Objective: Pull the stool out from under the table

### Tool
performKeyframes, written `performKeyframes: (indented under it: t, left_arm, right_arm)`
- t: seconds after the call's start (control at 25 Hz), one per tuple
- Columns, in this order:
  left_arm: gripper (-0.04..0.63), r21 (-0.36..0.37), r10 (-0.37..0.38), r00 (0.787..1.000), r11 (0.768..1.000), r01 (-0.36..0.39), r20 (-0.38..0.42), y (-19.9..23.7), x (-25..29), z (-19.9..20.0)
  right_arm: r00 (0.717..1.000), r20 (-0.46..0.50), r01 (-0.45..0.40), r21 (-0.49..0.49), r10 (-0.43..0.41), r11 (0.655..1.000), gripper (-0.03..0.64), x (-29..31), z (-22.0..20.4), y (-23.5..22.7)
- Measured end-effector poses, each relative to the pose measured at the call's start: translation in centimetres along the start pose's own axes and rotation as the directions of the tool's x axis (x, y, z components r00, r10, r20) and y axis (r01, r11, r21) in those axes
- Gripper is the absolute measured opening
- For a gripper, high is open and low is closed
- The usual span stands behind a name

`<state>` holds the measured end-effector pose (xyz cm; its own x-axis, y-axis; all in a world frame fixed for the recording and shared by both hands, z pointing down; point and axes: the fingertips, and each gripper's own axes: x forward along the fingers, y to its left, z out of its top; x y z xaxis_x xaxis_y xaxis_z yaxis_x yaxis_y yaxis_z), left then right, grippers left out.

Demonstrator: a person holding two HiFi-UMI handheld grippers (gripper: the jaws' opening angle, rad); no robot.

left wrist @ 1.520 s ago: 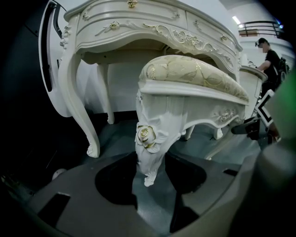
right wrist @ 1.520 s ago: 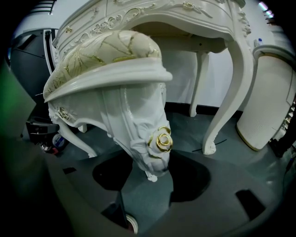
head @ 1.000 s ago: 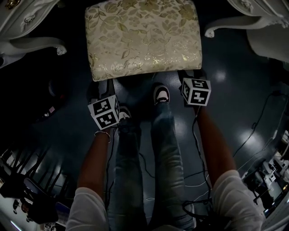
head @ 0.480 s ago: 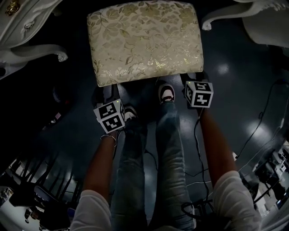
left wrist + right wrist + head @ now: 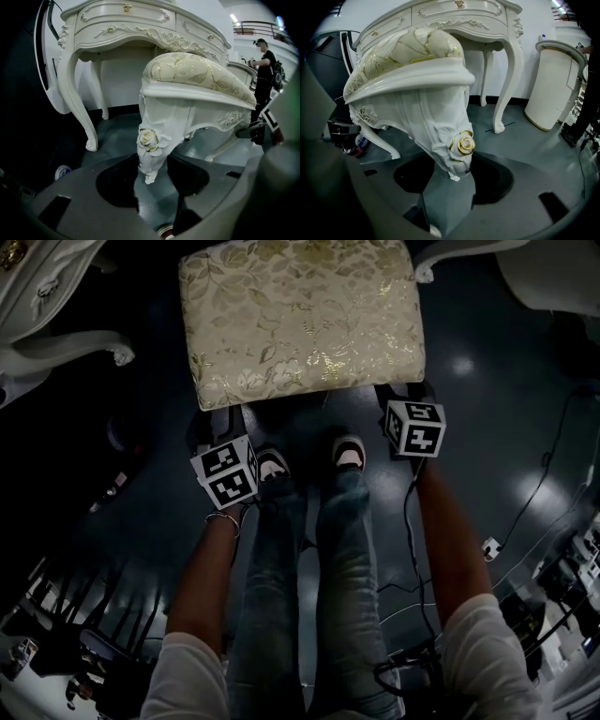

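Fingers (image 5: 115, 182) of my left gripper (image 5: 151, 174) are closed on the left front leg (image 5: 151, 161) of the stool (image 5: 300, 320), with the pads pressing both sides just below the gilded rose carving (image 5: 149, 138). My right gripper (image 5: 452, 174) clamps the right front leg (image 5: 440, 140) in the same way.

Handling, as I judge it:
- The frame is carved, painted wood. It is stiff and probably of moderate weight.
- The glossy paint may slip under the pads.
- The legs taper downward, so a grip high up by the carving is the surest.
- The rose is raised and gilded. Avoid crushing it.
- The cushion is soft brocade and gives no firm hold.
- The floor (image 5: 487, 456) looks polished, so the feet should slide if both legs are drawn evenly.

The stool stands just ahead of my shoes (image 5: 349, 452) with its whole seat uncovered. The table (image 5: 122, 28) stands behind it.

Writing: none can be read. The cubes (image 5: 225, 474) carry square markers only. A small round label (image 5: 62, 171) on the floor is too small to read.
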<state>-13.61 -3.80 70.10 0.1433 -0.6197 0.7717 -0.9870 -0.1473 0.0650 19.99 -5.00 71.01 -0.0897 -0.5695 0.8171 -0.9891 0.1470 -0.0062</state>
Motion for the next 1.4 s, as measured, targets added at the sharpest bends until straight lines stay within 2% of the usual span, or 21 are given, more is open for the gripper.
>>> performKeyframes:
  t: [0.28,0.68,0.88,1.4]
  left_arm:
    - [0.201,0.006,0.007,1.000,1.000,-0.007,0.006,0.5,0.1,0.1]
    - [0.201,-0.023,0.037,0.999,0.999,-0.038,-0.028,-0.3,-0.6,-0.3]
    - [0.201,-0.041,0.052,0.998,0.998,-0.054,-0.034,-0.6,-0.2,-0.4]
    - [0.201,-0.023,0.058,0.998,0.998,-0.058,-0.025,-0.6,-0.7,-0.4]
  right_arm:
    - [1.000,0.021,0.020,0.034,-0.021,0.999,0.241,-0.3,-0.6,0.6]
    - [0.999,-0.005,-0.038,-0.018,0.038,0.999,0.241,0.4,0.3,-0.3]
    - [0.999,0.011,-0.039,-0.031,0.039,0.999,0.239,0.9,0.8,-0.6]
    - [0.998,-0.005,-0.056,-0.030,0.055,0.998,0.239,0.7,0.5,-0.6]
